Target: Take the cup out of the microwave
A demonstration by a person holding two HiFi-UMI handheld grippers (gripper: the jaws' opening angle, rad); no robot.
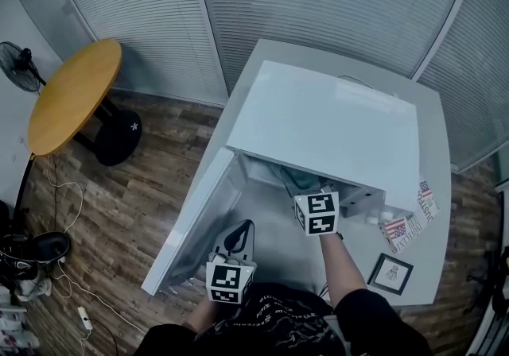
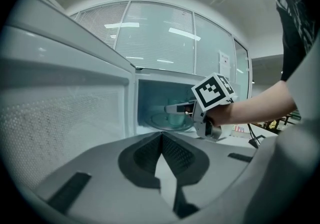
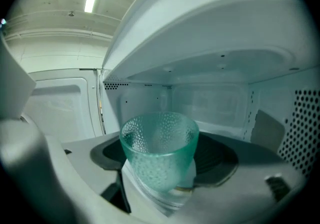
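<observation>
A green dimpled glass cup (image 3: 159,154) stands between the jaws of my right gripper (image 3: 165,142), inside the open white microwave (image 1: 326,124). The jaws are closed against the cup's sides. In the left gripper view the same cup (image 2: 176,117) shows over the glass turntable (image 2: 159,122), with the right gripper (image 2: 177,108) reaching into the cavity. The head view shows only a green patch of the cup (image 1: 301,179) under the microwave's top. My left gripper (image 1: 241,229) hangs beside the swung-open door (image 1: 195,215), shut with nothing held (image 2: 161,137).
The microwave sits on a white table (image 1: 433,108) with flag cards (image 1: 406,229) and a small framed picture (image 1: 390,273) at its right. A round wooden table (image 1: 75,92), a fan (image 1: 20,64) and cables with shoes (image 1: 36,247) are on the floor at left.
</observation>
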